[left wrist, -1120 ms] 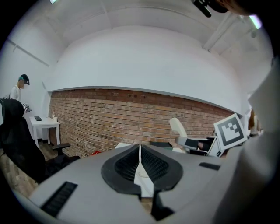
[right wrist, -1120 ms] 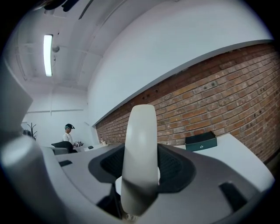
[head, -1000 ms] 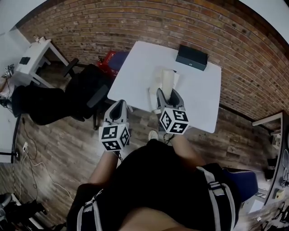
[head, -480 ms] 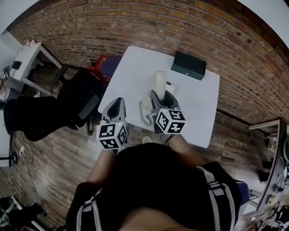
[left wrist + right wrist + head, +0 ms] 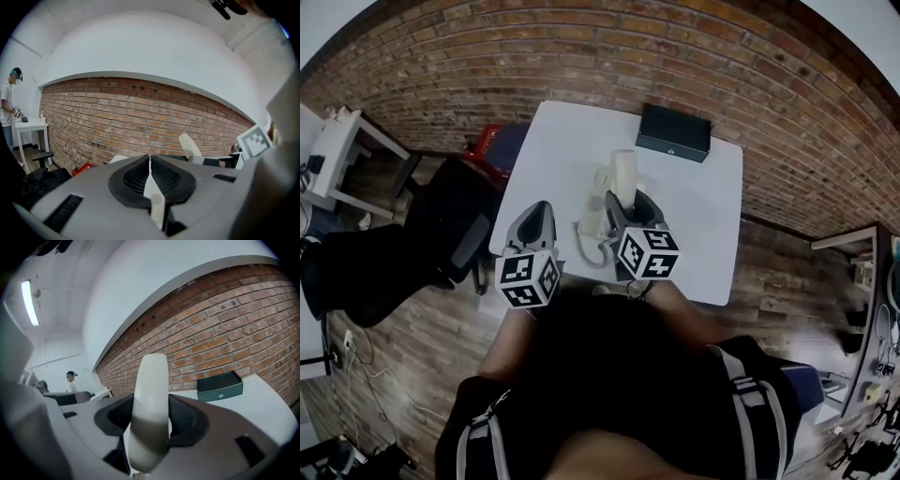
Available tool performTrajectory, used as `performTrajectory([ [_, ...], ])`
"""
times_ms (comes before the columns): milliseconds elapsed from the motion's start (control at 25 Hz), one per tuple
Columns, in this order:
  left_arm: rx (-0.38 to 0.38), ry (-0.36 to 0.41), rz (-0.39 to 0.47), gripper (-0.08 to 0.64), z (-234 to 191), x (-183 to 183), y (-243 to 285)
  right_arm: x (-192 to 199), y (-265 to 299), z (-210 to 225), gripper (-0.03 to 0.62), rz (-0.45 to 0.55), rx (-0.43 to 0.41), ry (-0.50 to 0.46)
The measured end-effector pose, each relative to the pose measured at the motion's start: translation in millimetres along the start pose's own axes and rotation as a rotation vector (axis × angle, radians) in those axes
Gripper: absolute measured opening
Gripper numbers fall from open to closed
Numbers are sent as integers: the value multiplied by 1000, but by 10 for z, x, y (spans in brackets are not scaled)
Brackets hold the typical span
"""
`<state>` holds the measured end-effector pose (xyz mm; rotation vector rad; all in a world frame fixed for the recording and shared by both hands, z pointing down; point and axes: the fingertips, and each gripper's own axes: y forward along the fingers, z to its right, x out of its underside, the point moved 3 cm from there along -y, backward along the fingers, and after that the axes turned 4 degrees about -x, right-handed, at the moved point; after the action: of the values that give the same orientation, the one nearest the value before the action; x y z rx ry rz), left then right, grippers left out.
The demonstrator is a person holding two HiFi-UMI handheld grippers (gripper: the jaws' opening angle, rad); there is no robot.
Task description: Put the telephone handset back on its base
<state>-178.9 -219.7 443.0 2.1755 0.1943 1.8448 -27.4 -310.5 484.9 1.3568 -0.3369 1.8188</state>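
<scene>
Fingers (image 5: 190, 420) on my right gripper (image 5: 624, 200) were clamped on the cream telephone handset (image 5: 150, 399), one pad on each side of it, spread pretty wide because the thing is chunky. In the right gripper view the handset stood up between them and rose well past the tips. From the head view it poked out ahead of that gripper over the white counter (image 5: 698, 211), pointing toward the brick wall (image 5: 741, 66).

The telephone base (image 5: 593, 223) sat on the counter just to the left of the right gripper, with the curly cord (image 5: 581, 251) looping off its near side by the counter edge. The handset wasn't seated on the base. I couldn't tell from up there whether the two were touching.

My left gripper (image 5: 534, 210) had its fingers (image 5: 164, 178) pressed together with nothing between them. It hung off the counter's near left corner, over the wood floor (image 5: 422, 347).

A black box (image 5: 674, 132) sat at the far edge of the counter by the wall, well apart from the phone. The left gripper view also caught a person (image 5: 7, 110) standing at a small white table way off to the left.
</scene>
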Motion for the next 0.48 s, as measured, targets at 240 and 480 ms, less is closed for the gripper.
performTrajectory([
  [240, 110, 52, -15, 12, 43, -71, 307, -9, 61, 79, 201, 26, 88, 13],
  [480, 214, 106, -30, 12, -84, -170, 543, 34, 229, 70, 202, 37, 193, 46],
])
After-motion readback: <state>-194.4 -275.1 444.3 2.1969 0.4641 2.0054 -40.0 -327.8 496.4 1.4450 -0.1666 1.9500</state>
